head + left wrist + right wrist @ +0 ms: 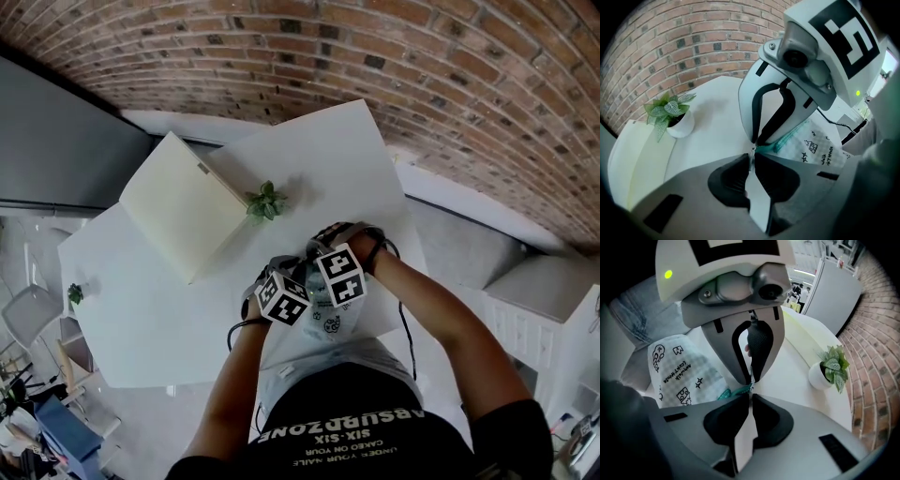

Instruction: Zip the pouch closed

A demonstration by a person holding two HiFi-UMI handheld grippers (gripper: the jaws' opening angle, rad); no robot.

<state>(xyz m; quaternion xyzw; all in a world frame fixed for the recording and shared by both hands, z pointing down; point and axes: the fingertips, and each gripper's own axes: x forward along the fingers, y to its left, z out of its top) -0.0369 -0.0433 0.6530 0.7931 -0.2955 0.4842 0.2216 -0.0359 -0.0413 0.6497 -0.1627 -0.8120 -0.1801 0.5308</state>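
The teal zipper (790, 137) of the pouch (820, 152) was pinched mid-frame by the left hand-held gripper (753, 158) and the right hand-held gripper (750, 397), both nearly closed, seemingly to anchor one end for pulling.

We find table (141, 319) bare at left; plant (266, 202), cream board (183, 211) stand beyond, well apart from pouch (328, 323); brick wall (375, 56) closes far side.

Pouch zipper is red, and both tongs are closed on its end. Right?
Not red: the zipper on the pouch is teal, as the left gripper view shows. The rest holds: the left tongs and the right tongs are both closed on its end.
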